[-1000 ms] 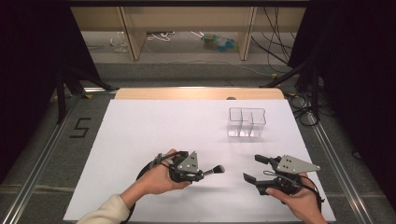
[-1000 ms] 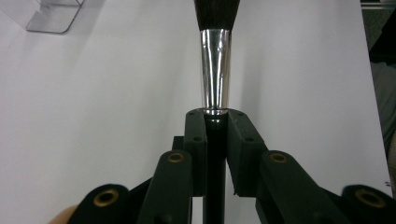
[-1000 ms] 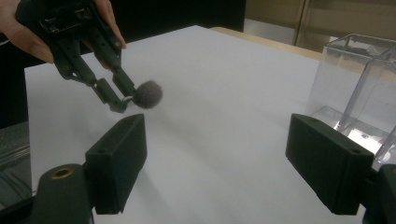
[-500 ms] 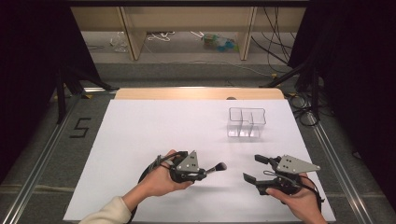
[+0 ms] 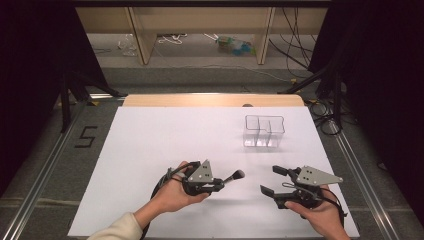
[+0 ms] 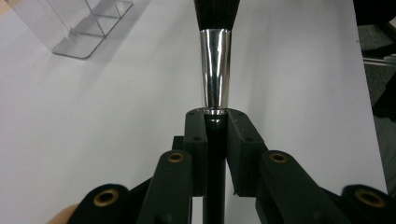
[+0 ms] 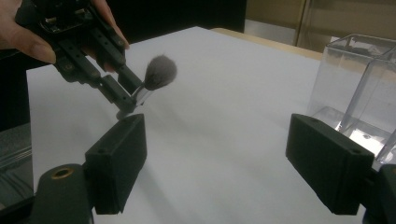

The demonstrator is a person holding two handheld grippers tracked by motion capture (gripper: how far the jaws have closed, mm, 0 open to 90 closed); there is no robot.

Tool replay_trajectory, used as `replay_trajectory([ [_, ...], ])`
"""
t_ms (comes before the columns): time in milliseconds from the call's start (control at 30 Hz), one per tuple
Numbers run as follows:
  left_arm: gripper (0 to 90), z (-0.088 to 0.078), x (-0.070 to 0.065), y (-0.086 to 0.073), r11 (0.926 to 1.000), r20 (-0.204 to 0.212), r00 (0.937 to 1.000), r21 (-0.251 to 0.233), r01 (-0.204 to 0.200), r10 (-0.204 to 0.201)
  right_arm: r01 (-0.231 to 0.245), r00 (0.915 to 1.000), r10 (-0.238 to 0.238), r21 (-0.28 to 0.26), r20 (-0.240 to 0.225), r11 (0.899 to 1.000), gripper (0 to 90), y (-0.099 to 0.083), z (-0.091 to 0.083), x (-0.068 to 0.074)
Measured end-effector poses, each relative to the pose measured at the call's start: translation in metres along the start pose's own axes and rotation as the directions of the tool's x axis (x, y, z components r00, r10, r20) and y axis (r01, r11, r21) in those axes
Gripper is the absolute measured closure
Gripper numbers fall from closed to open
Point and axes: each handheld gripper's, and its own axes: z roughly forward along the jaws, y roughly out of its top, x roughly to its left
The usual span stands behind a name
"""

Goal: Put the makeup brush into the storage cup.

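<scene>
High view: we see the left gripper (image 5: 220, 184) clamped on the brush (image 5: 234, 176) near the tabletop's front edge, bristles pointing toward the right gripper (image 5: 274, 181), jaws apart; organizer (image 5: 264, 131) sits beyond.

brush (image 6: 215, 60): glossy metal ferrule, soft bristles | organizer (image 5: 264, 131): clear glossy plastic | table (image 5: 150, 145): matt white
</scene>
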Motion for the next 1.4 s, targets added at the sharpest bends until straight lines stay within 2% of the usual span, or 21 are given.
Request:
replay_trajectory([
  [67,79.4,0.0,0.0,0.0,0.9999,-0.012,0.9999,-0.012,0.008,-0.008,-0.019,0.9998,0.02,0.03,-0.004,0.999,21.7,0.0,-0.002,0.001],
  [133,79.4,0.0,0.0,0.0,0.9999,-0.006,0.9999,-0.012,0.011,-0.011,-0.02,0.9998,0.02,0.03,-0.004,0.999,21.6,0.001,-0.002,0.002],
  [167,79.4,0.0,0.001,0.0,0.9999,-0.011,0.9999,-0.013,-0.001,0.0,0.001,1.0,-0.001,0.008,0.0,1.0,21.6,0.0,-0.001,0.0],
  [200,79.4,0.0,0.0,0.0,0.9996,-0.012,0.9998,-0.024,0.017,-0.017,0.001,1.0,-0.001,0.015,0.004,1.0,21.6,0.0,-0.001,0.0],
  [333,79.4,0.0,-0.001,0.0,0.999,-0.019,0.9995,-0.038,0.024,-0.025,0.0,1.0,0.0,0.008,-0.001,1.0,21.6,0.001,-0.001,0.0],
  [367,79.4,0.0,-0.001,0.0,0.9988,-0.022,0.9994,-0.042,0.027,-0.028,-0.028,0.9995,0.028,0.012,-0.013,1.0,21.6,0.0,0.0,0.002],
  [400,79.4,-0.001,-0.001,0.0,0.9986,-0.02,0.9993,-0.043,0.03,-0.031,0.003,1.0,-0.003,-0.005,-0.001,1.0,21.6,0.0,0.0,0.0],
  [433,79.4,-0.001,-0.002,0.001,0.9977,-0.029,0.9989,-0.058,0.036,-0.038,0.006,1.0,-0.006,-0.003,0.001,1.0,21.6,0.001,0.0,0.0],
  [633,79.4,-0.003,-0.001,0.002,0.9958,-0.034,0.9983,-0.08,0.044,-0.047,-0.005,1.0,0.005,0.013,0.003,1.0,21.6,0.003,0.0,0.002],
  [700,79.4,-0.003,-0.001,0.002,0.9957,-0.033,0.9984,-0.082,0.044,-0.047,-0.003,1.0,0.003,-0.002,0.004,1.0,21.6,0.003,0.001,0.003],
  [767,79.4,-0.003,-0.002,0.002,0.9926,-0.041,0.9969,-0.104,0.063,-0.067,-0.019,0.9998,0.019,0.0,0.003,1.0,21.7,0.003,0.002,0.005],
  [900,79.4,-0.004,-0.002,0.002,0.9918,-0.05,0.9961,-0.109,0.067,-0.072,-0.004,1.0,0.004,-0.009,-0.008,1.0,21.8,0.004,0.007,0.008],
  [933,79.4,-0.004,-0.002,0.002,0.9912,-0.049,0.9959,-0.112,0.07,-0.076,-0.026,0.9996,0.026,0.008,-0.008,1.0,21.9,0.005,0.006,0.01],
  [967,79.4,-0.005,-0.001,0.002,0.993,-0.057,0.9962,-0.102,0.06,-0.066,-0.026,0.9996,0.026,0.008,-0.008,1.0,21.9,0.005,0.006,0.01],
  [1000,79.4,-0.004,-0.002,0.002,0.9889,-0.055,0.9948,-0.127,0.078,-0.085,-0.027,0.9994,0.027,0.0,-0.022,1.0,21.9,0.006,0.008,0.011],
  [1100,79.4,-0.004,-0.002,0.002,0.9889,-0.048,0.9954,-0.127,0.076,-0.083,-0.03,0.9994,0.03,0.004,-0.018,1.0,22.0,0.006,0.009,0.012],
  [1167,79.4,-0.004,-0.004,0.003,0.9881,-0.057,0.9945,-0.131,0.08,-0.088,-0.017,0.9996,0.016,-0.037,-0.021,0.999,22.0,0.006,0.014,0.011],
  [1233,79.4,-0.004,-0.005,0.004,0.9876,-0.063,0.994,-0.134,0.081,-0.09,-0.043,0.9989,0.043,-0.018,-0.019,0.999,22.2,0.008,0.013,0.014],
  [1300,79.4,-0.004,-0.006,0.004,0.9875,-0.066,0.9939,-0.137,0.079,-0.088,-0.037,0.9993,0.037,0.008,-0.01,0.999,22.2,0.009,0.011,0.014],
  [1333,79.4,-0.004,-0.006,0.004,0.9868,-0.067,0.9936,-0.14,0.081,-0.091,-0.05,0.9984,0.049,-0.038,-0.029,0.998,22.3,0.008,0.017,0.015],
  [1400,79.4,-0.003,-0.007,0.004,0.9851,-0.072,0.9926,-0.149,0.086,-0.098,-0.025,0.9994,0.024,-0.044,-0.025,0.999,22.4,0.009,0.018,0.014],
])
